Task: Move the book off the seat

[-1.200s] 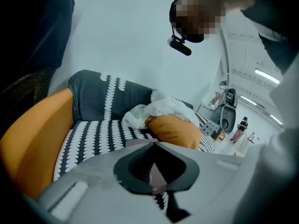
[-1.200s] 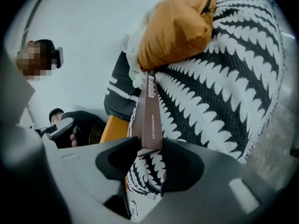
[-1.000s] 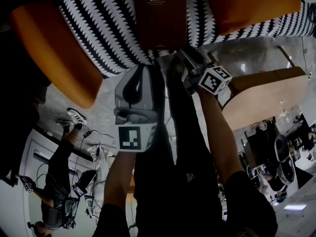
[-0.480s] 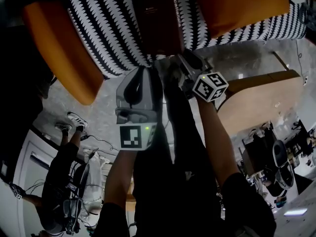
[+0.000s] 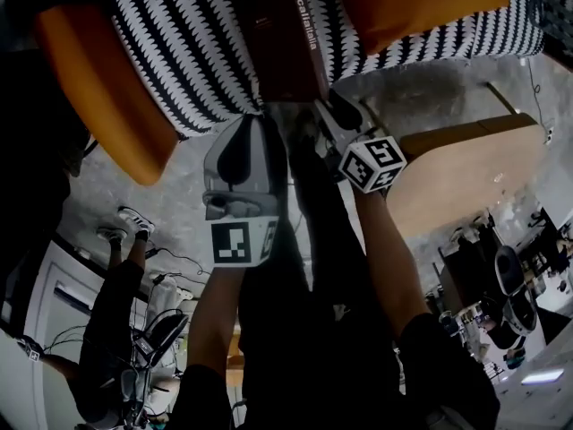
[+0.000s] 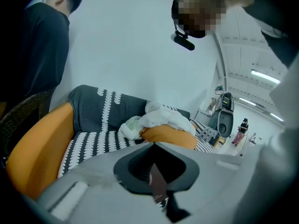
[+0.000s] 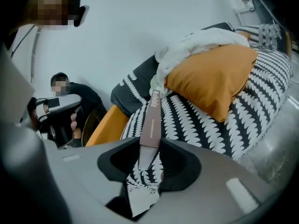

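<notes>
A dark brown book (image 5: 286, 47) hangs tilted over the black-and-white patterned seat (image 5: 179, 43), its lettered spine (image 7: 151, 120) turned up. My right gripper (image 5: 322, 110) is shut on the book's near end; its jaws have just been closing, with the spine between them. The left gripper (image 5: 260, 122) sits at the book's near left corner. In the left gripper view a thin strip of the book (image 6: 158, 185) lies between the jaws, which look closed on it. In the right gripper view the seat shows under the book.
An orange cushion (image 5: 412, 3) lies on the seat to the right with white cloth (image 7: 196, 43) piled behind it. An orange armrest (image 5: 98, 88) bounds the seat's left. A wooden table (image 5: 457, 177) stands at the right. A person (image 5: 116, 312) stands at lower left.
Both grippers have risen with the book. The book has come up from lying flat and tilted, so its lettered spine now shows.
</notes>
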